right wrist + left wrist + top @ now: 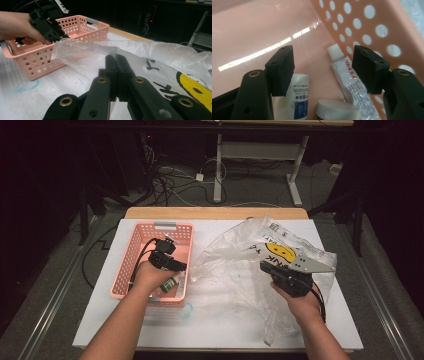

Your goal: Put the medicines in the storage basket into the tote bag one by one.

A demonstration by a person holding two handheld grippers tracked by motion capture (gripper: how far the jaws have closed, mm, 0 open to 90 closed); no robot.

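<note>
Packing barely begun: items in basket, bag held open.

My left gripper [322,67] hangs jaws apart over the tube [352,82] in the pink basket [131,251], mid-left of frame; my right gripper [116,75] is clamped on the bag [140,55].

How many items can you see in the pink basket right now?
3: a white bottle by the left jaw, a white-capped container in the middle, a tube by the right jaw. Others may be hidden.

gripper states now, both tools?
Left tool: open, above items in the pink basket.
Right tool: closed on the plastic bag.
</note>
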